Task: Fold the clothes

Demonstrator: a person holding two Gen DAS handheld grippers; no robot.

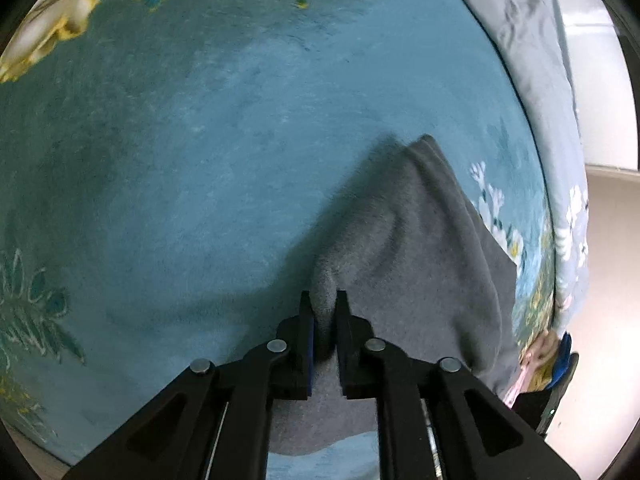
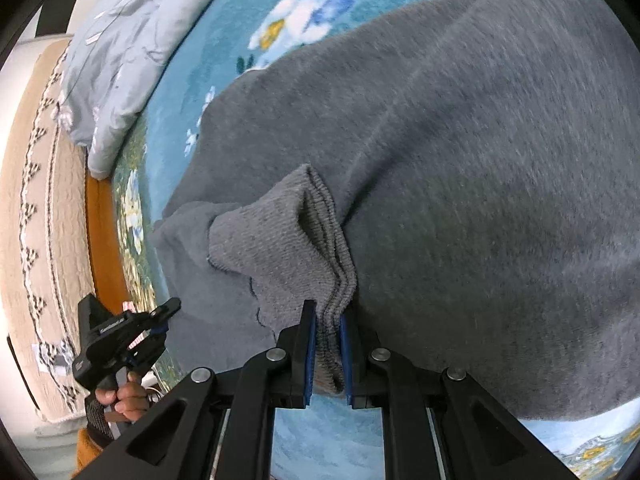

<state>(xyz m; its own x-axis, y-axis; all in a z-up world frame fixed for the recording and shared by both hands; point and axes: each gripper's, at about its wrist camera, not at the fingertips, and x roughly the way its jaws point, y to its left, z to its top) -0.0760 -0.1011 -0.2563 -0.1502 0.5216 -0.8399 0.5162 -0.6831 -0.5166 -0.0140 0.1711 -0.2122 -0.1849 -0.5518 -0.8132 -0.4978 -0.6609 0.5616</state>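
Note:
A grey knit sweater [image 2: 460, 152] lies spread on a teal flowered blanket [image 1: 200, 140]. My right gripper [image 2: 328, 320] is shut on its ribbed cuff [image 2: 320, 240], which is bunched and lifted over the sweater's body. My left gripper [image 1: 324, 304] is shut on a raised fold of the same grey sweater [image 1: 420, 248] near its edge. The left gripper also shows in the right wrist view [image 2: 160, 316] at the lower left, held in a hand; its fingertips are hard to make out there.
A grey-blue quilt [image 2: 120, 52] lies along the blanket's far side, also in the left wrist view [image 1: 540, 80]. An orange wooden bed edge [image 2: 104, 248] and a beige patterned rug [image 2: 40, 200] lie beyond the blanket.

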